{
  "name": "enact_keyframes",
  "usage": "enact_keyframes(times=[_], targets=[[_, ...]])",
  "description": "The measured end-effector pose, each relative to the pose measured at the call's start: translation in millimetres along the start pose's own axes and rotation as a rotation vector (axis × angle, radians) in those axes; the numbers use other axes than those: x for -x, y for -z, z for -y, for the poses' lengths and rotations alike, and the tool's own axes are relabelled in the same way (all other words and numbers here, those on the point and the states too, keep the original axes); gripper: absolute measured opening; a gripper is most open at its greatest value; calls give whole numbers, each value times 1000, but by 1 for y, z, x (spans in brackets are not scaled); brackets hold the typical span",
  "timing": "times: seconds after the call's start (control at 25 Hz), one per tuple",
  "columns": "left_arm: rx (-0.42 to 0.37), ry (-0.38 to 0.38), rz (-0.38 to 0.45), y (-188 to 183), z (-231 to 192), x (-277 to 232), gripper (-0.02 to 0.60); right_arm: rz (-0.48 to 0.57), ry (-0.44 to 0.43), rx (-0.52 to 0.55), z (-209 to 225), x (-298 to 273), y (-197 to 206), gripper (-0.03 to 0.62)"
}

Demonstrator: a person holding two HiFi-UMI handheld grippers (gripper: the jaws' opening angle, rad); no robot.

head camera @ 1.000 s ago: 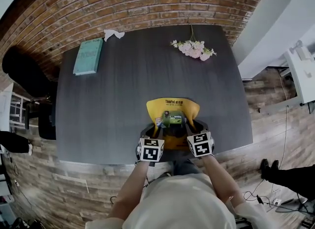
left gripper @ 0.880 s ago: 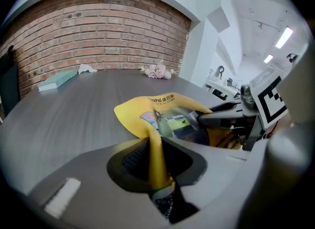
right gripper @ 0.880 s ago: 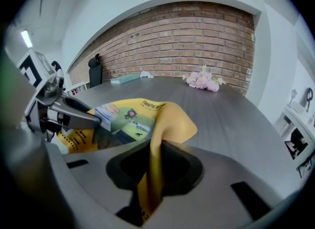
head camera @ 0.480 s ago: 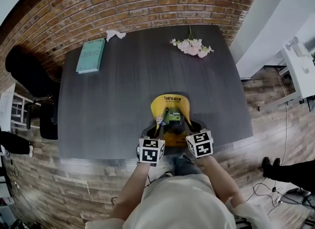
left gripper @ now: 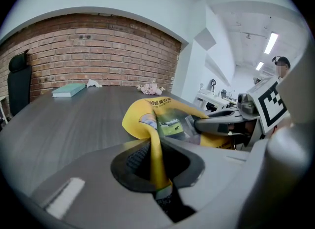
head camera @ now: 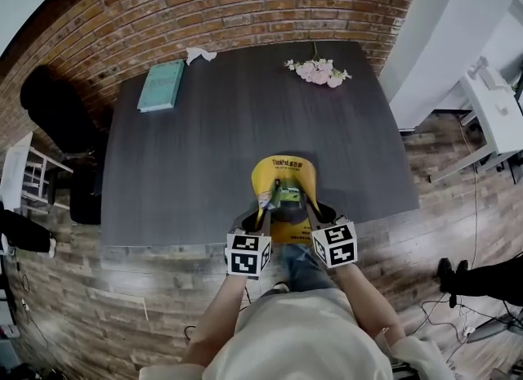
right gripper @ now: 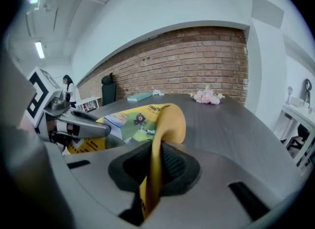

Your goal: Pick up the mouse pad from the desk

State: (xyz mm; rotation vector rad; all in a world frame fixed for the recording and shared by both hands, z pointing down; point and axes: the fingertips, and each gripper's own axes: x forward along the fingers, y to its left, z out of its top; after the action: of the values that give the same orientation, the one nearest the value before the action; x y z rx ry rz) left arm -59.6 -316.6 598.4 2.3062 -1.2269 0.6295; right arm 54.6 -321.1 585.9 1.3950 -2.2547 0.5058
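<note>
The yellow mouse pad [head camera: 284, 181] hangs between my two grippers over the near edge of the dark desk [head camera: 196, 166]. It sags into a trough with its sides curled up. My left gripper [head camera: 263, 212] is shut on the pad's near left edge, and the yellow sheet [left gripper: 147, 119] runs straight into the pinch [left gripper: 157, 166]. My right gripper [head camera: 311, 206] is shut on the near right edge, the pad [right gripper: 165, 117] standing up between its pads [right gripper: 151, 176]. Both pairs of jaws have just been closing, with the pad between them.
A teal book [head camera: 161, 86] and a crumpled white tissue [head camera: 198, 55] lie at the desk's far left. Pink flowers [head camera: 319, 71] lie at the far right. A black chair [head camera: 57, 113] stands left of the desk, a white desk [head camera: 494, 109] to the right.
Both grippers have drawn back toward the desk's near edge and risen. The pad has come up with them, and its sides have curled inward so it looks narrower.
</note>
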Motion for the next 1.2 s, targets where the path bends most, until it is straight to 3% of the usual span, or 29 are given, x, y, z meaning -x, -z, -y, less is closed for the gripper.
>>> enact_keyframes(times=[1.2], targets=[[6, -25, 198, 64, 87, 195, 35, 215, -40, 59, -121, 187, 35, 31]])
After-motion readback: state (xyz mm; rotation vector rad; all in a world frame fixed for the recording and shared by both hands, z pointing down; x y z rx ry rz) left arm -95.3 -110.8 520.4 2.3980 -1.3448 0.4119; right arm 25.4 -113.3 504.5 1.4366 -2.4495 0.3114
